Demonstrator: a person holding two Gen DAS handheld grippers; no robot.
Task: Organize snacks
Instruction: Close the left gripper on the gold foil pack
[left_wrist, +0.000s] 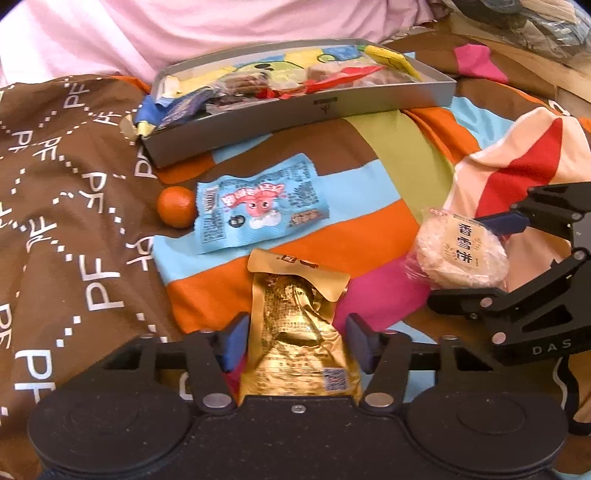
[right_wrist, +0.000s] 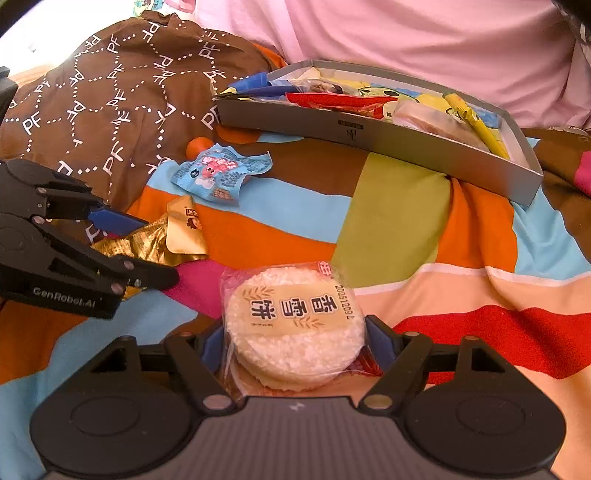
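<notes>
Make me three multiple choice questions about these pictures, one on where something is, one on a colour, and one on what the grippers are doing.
1. Where is the orange?
A. In the tray
B. On the bedspread, beside the blue packet
C. Between the right gripper's jaws

2. What colour is the packet between the left gripper's jaws?
A. Gold
B. Green
C. White

3. What does the right gripper hold?
A. Nothing
B. The orange
C. The rice cracker

Answers:
1 B: the orange lies on the bedspread at the blue packet's left edge, outside the tray.
2 A: the gold packet sits between the left jaws.
3 C: the right jaws close on the wrapped rice cracker.
</notes>
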